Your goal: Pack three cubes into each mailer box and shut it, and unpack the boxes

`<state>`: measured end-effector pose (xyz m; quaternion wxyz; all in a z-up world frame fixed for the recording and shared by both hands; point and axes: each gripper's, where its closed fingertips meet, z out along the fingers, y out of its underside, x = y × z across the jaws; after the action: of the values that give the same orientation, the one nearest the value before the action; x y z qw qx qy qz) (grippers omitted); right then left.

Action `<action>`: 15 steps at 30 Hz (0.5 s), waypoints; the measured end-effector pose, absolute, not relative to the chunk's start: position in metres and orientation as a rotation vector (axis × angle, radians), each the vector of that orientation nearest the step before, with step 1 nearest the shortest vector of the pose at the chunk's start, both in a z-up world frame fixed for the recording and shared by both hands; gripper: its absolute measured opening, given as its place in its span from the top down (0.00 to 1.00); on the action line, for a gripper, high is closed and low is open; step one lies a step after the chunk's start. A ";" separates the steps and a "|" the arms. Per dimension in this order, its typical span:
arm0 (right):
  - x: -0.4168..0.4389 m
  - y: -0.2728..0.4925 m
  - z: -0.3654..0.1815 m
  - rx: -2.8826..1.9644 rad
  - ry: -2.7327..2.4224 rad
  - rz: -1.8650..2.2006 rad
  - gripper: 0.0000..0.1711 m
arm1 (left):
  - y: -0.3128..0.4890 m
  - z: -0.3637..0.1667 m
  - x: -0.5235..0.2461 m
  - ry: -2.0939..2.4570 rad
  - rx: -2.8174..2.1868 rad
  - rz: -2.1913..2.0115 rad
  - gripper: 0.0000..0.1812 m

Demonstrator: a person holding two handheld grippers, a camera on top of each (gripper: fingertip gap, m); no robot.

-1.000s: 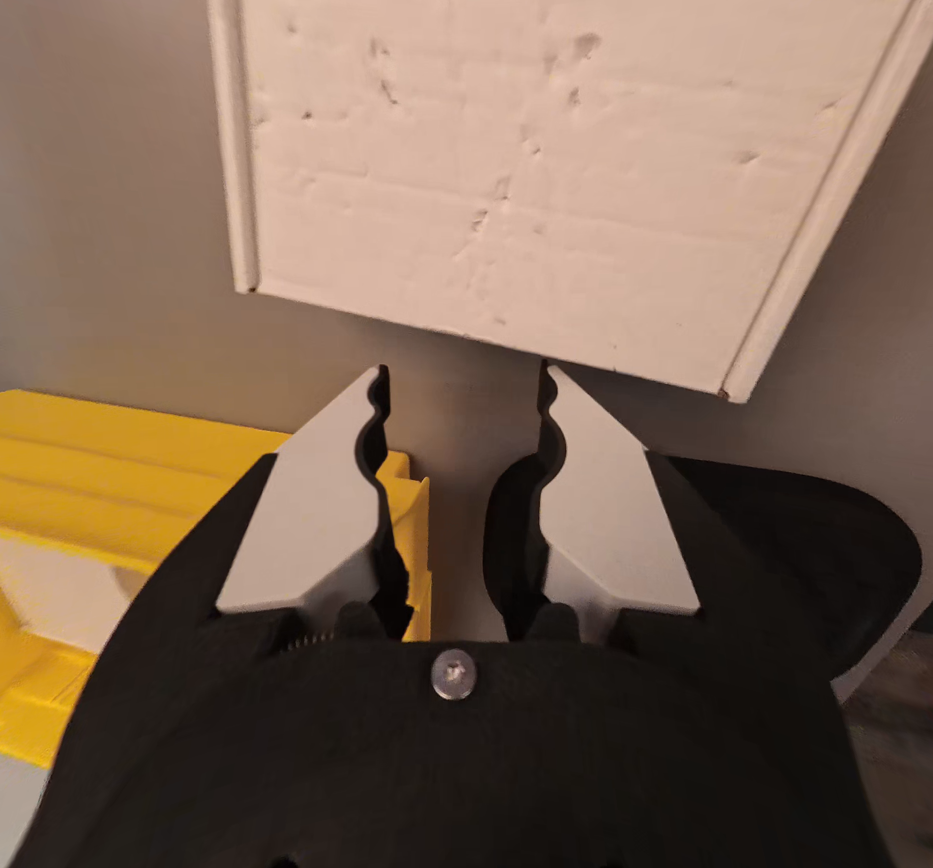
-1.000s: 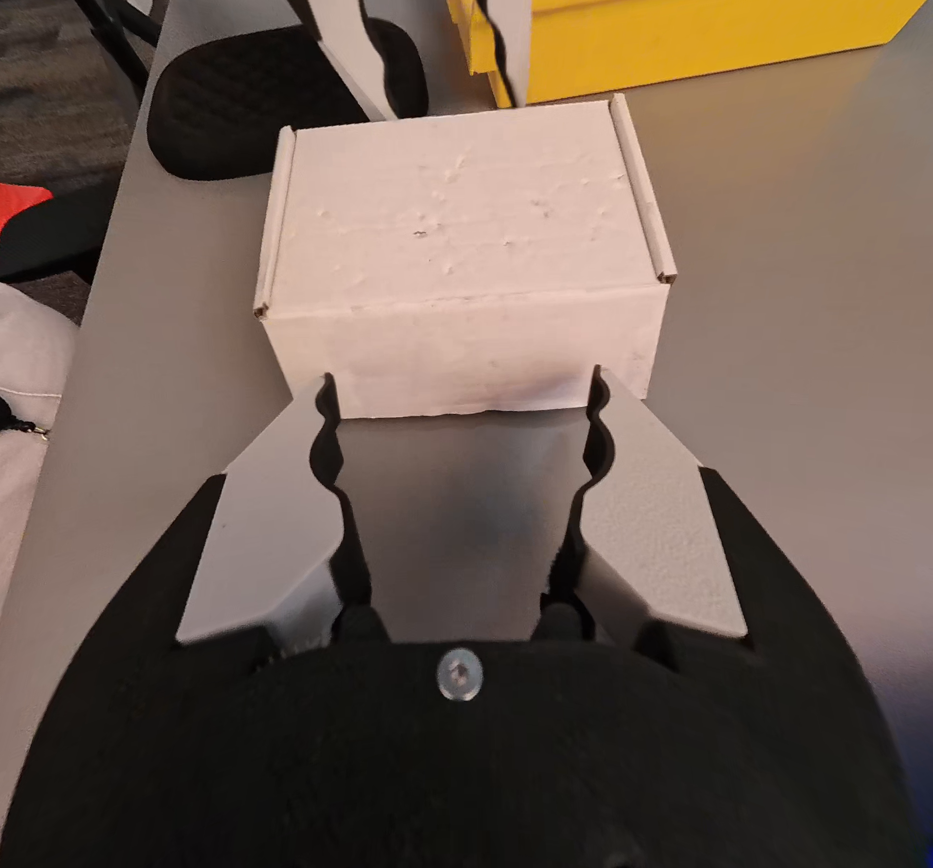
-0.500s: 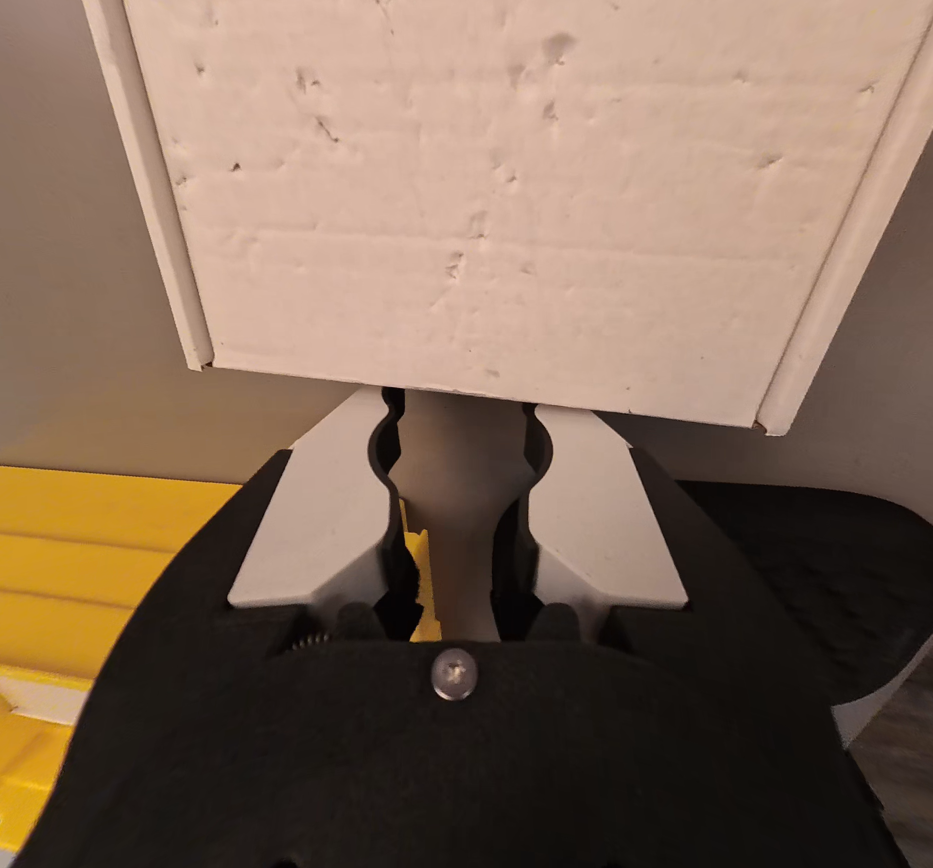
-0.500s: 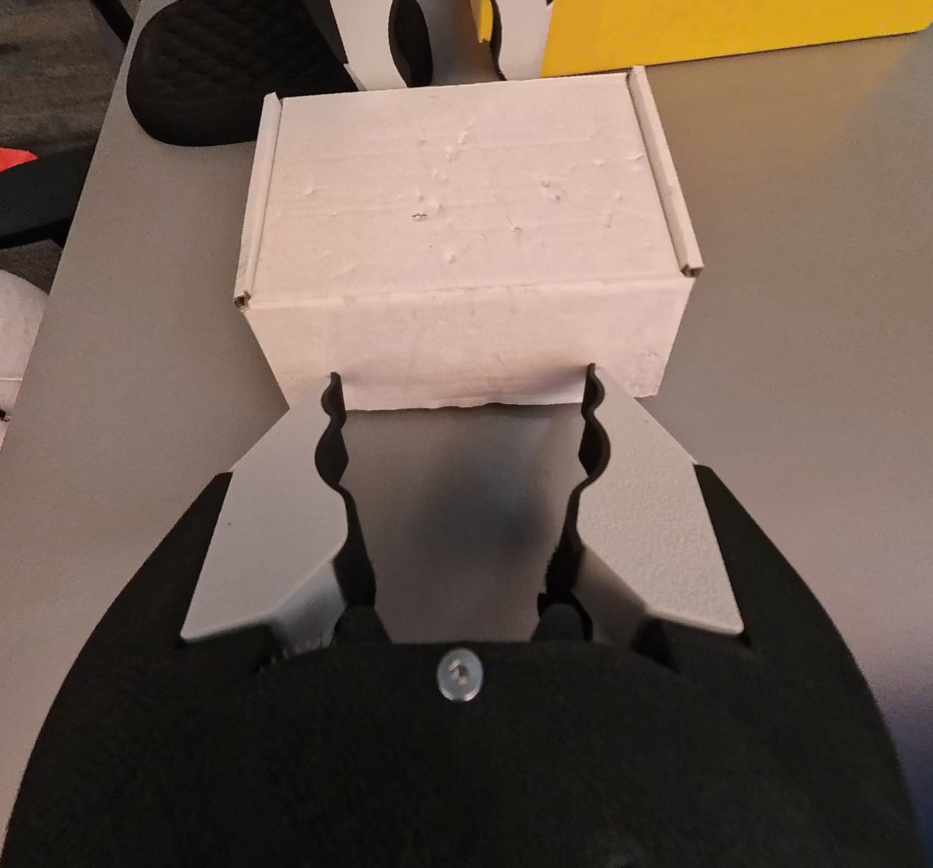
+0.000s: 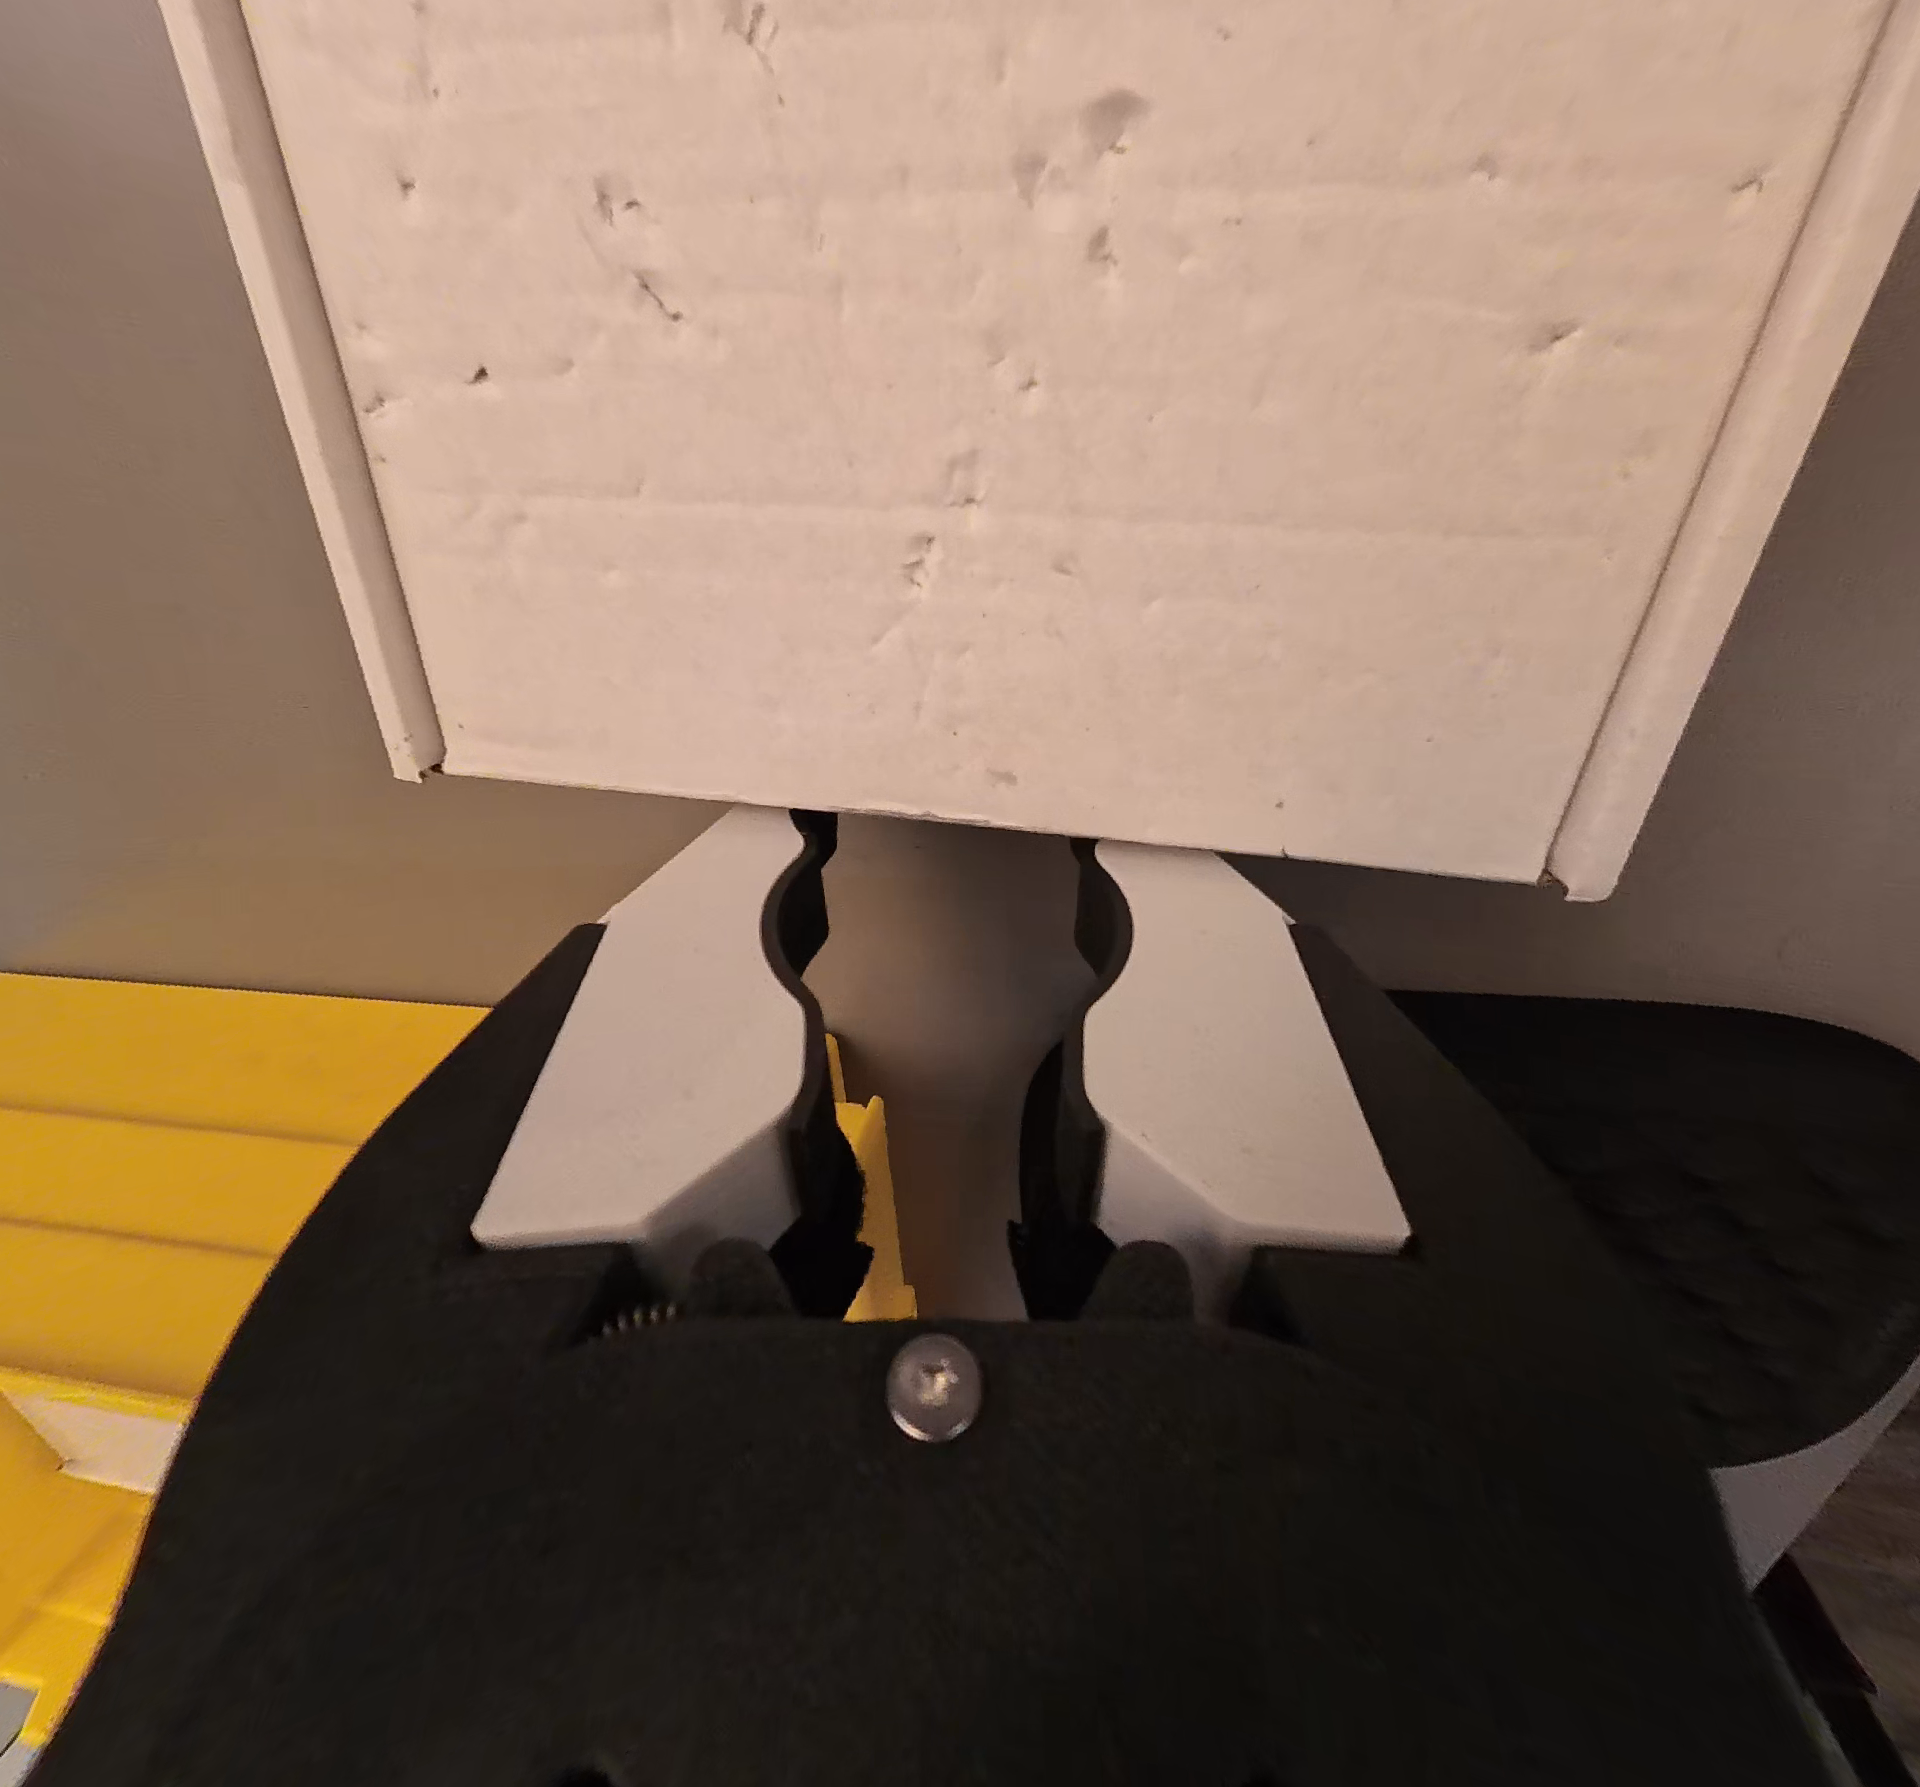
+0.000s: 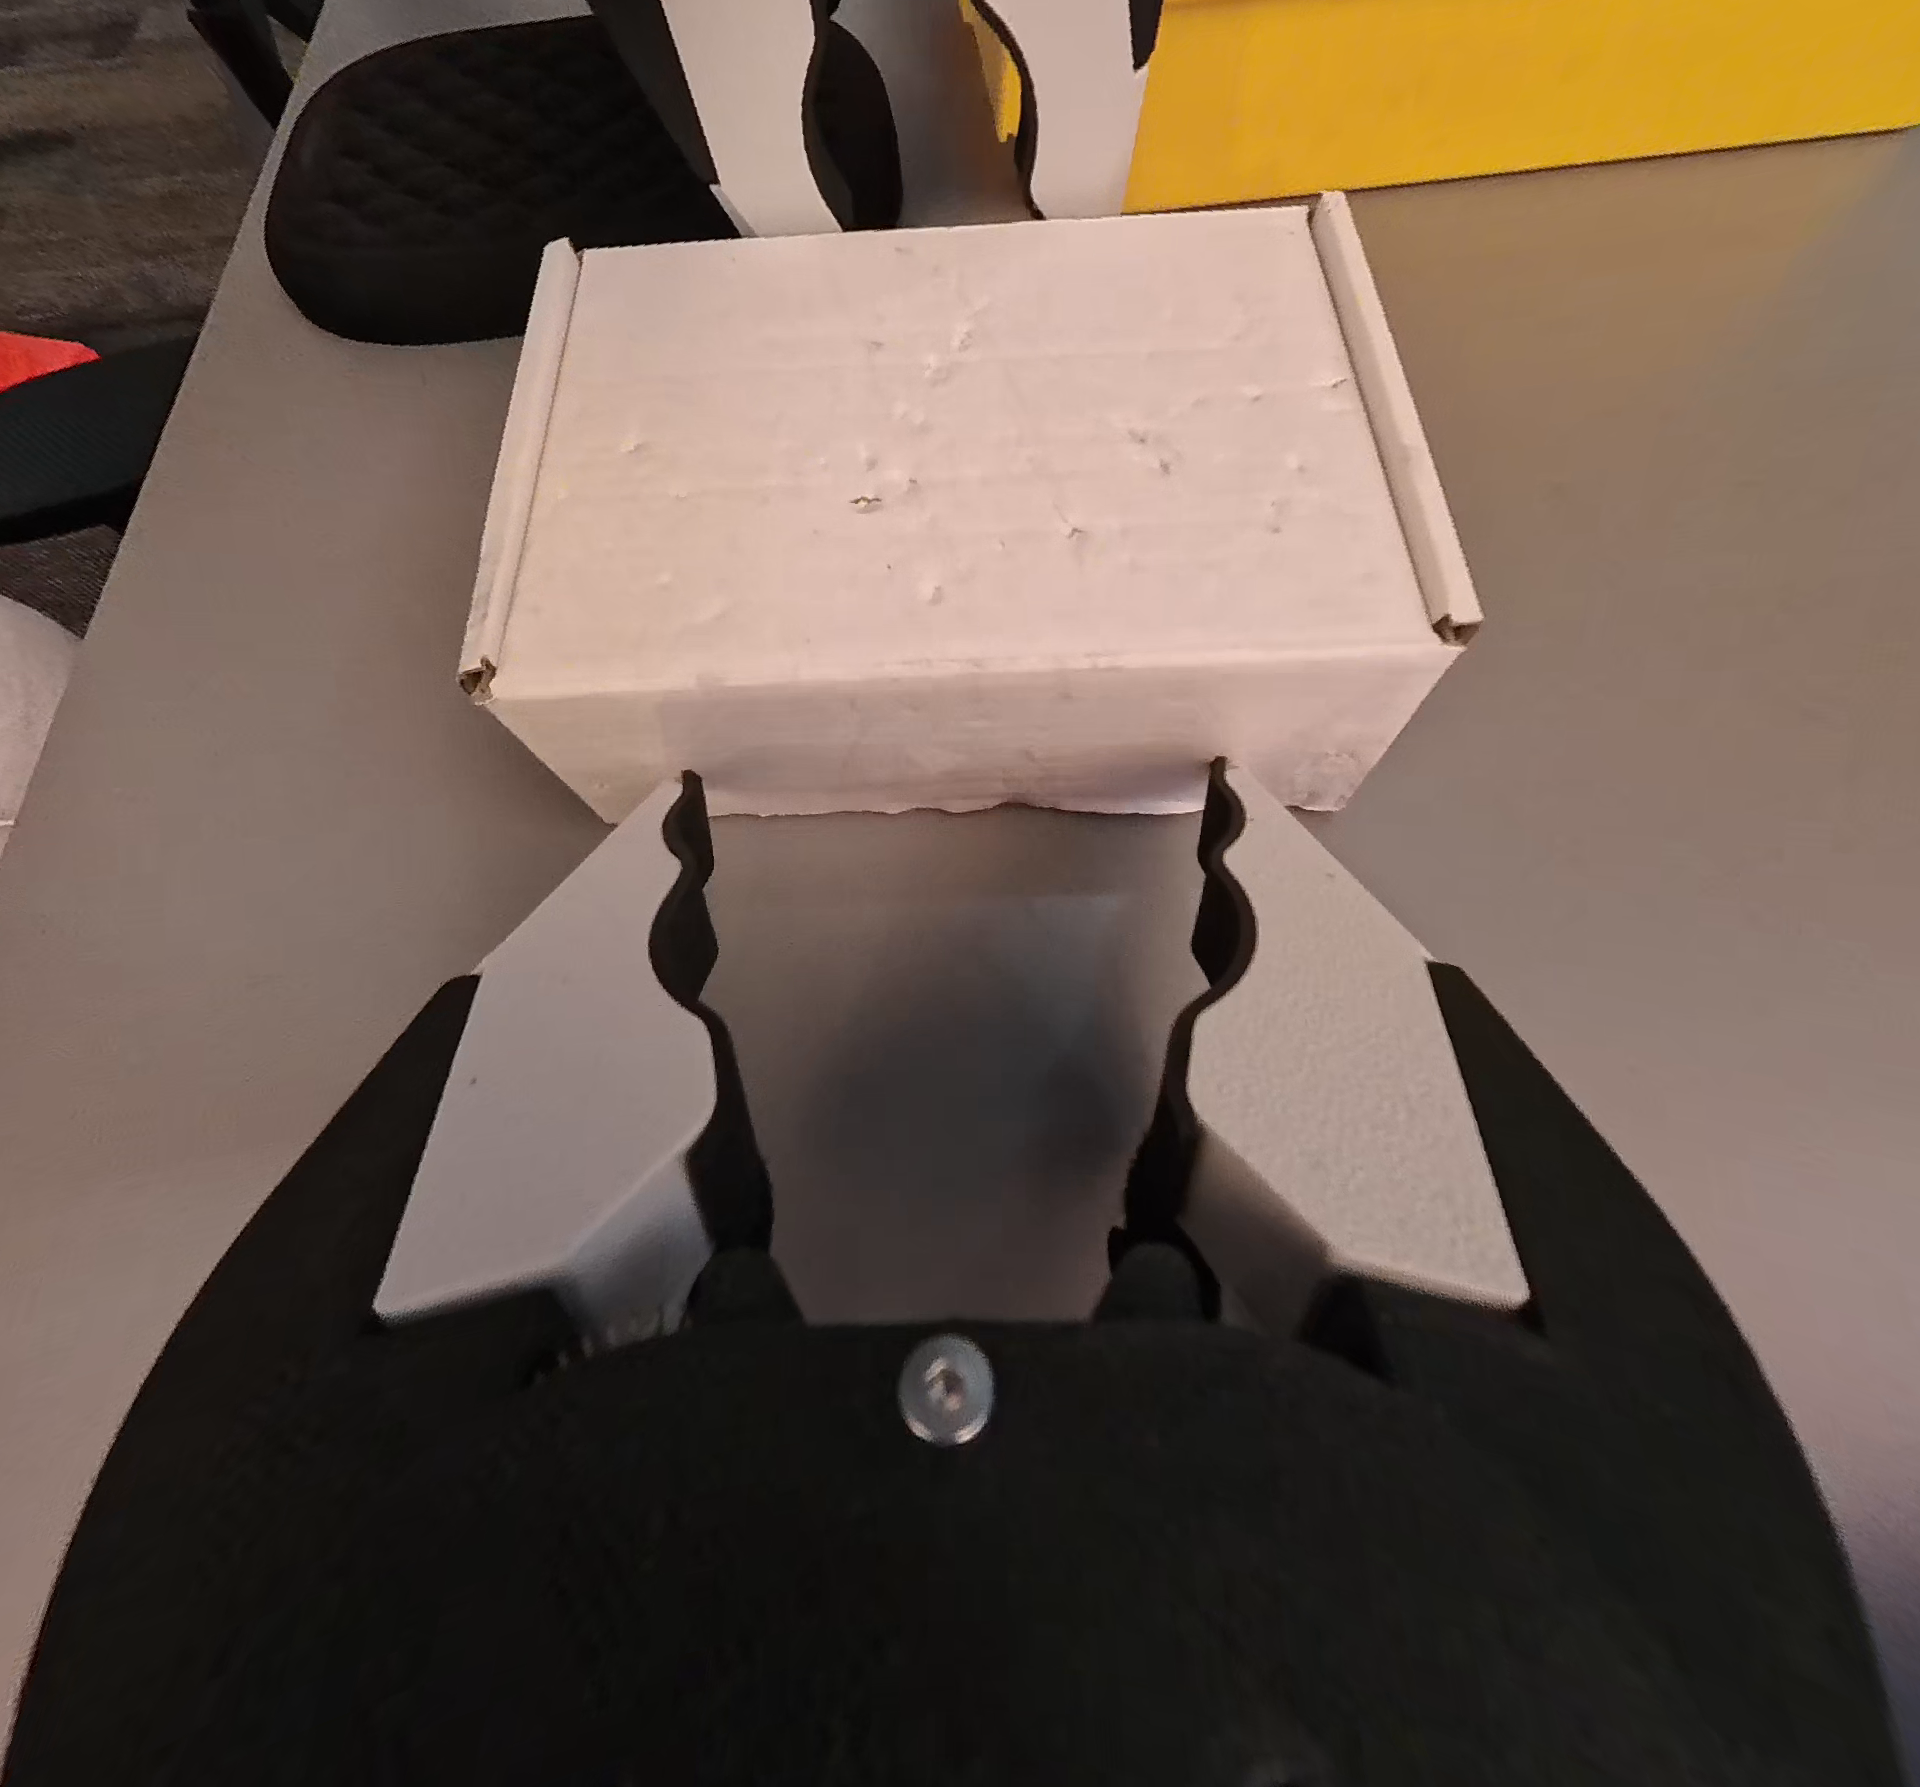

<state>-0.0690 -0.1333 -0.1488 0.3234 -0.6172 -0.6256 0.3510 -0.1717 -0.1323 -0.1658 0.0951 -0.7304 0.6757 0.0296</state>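
Mailer box (image 6: 956, 490) dented white cardboard, closed | left tongs (image 5: 951, 838) parted | right tongs (image 6: 951, 781) parted

White mailer box (image 6: 966, 490), yellow bin (image 6: 1538, 44), grey table (image 6: 1662, 802).

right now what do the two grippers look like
Both match. The left gripper and right gripper each have a broad black textured body with one silver screw in the middle, and two pale grey angular fingers whose inner edges are wavy and lined with black padding. No cables, markings or sleeves show.
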 end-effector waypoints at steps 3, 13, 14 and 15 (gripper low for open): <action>-0.070 -0.133 -0.149 -1.616 -1.644 0.925 0.45 | -0.133 -0.166 -0.173 2.006 -2.166 0.089 0.76; -0.063 -0.137 -0.166 -1.710 -1.732 0.865 0.22 | -0.129 -0.165 -0.170 1.986 -2.162 0.105 0.72; -0.063 -0.136 -0.168 -1.719 -1.734 0.859 0.22 | -0.129 -0.165 -0.170 1.991 -2.161 0.108 0.72; -0.063 -0.135 -0.169 -1.724 -1.731 0.851 0.22 | -0.129 -0.165 -0.170 1.994 -2.160 0.108 0.71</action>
<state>-0.0635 -0.1353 -0.1688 0.2739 -0.6409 -0.6434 0.3165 -0.1698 -0.1287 -0.1651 0.0997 -0.7306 0.6745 0.0367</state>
